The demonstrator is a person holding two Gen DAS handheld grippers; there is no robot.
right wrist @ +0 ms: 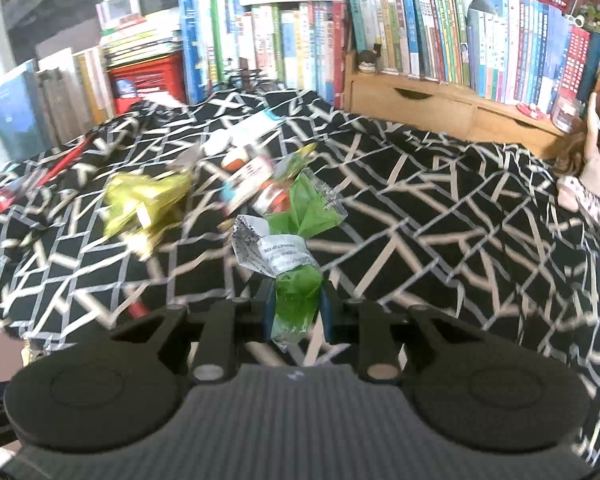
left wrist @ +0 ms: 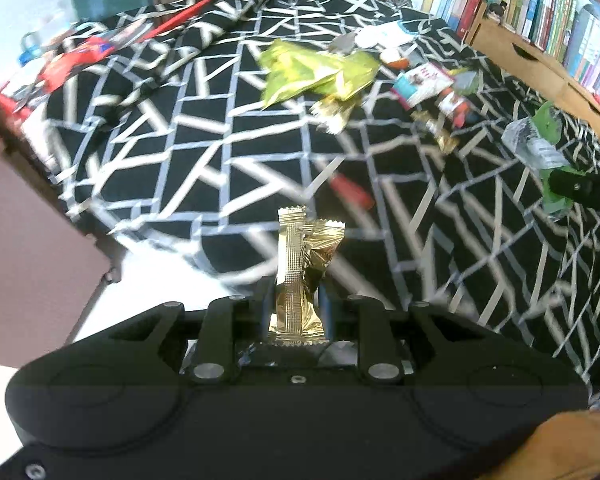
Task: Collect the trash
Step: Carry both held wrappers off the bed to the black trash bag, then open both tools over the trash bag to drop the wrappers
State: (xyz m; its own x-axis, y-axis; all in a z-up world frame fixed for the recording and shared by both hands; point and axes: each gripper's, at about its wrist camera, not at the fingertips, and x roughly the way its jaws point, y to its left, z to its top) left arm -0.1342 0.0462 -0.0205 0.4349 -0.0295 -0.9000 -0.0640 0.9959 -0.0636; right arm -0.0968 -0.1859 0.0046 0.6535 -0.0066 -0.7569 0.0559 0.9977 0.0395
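Observation:
My left gripper (left wrist: 296,300) is shut on a gold foil wrapper (left wrist: 300,276) that stands upright between its fingers, above the near left edge of the table. My right gripper (right wrist: 297,306) is shut on a crumpled green and silver wrapper (right wrist: 288,264), held over the table's middle. That same green wrapper (left wrist: 540,144) and the right gripper's tip (left wrist: 580,190) show at the right in the left wrist view. More trash lies on the black and white patterned cloth (left wrist: 204,132): yellow-green packets (left wrist: 316,72), small gold wrappers (left wrist: 332,114) and a white and red packet (left wrist: 420,82).
Rows of books (right wrist: 460,28) on a wooden shelf with drawers (right wrist: 420,100) line the far side. A red crate (right wrist: 148,76) and stacked books stand at the back left. Red items (left wrist: 72,64) lie on the cloth's left. A doll (right wrist: 596,152) rests at the right edge.

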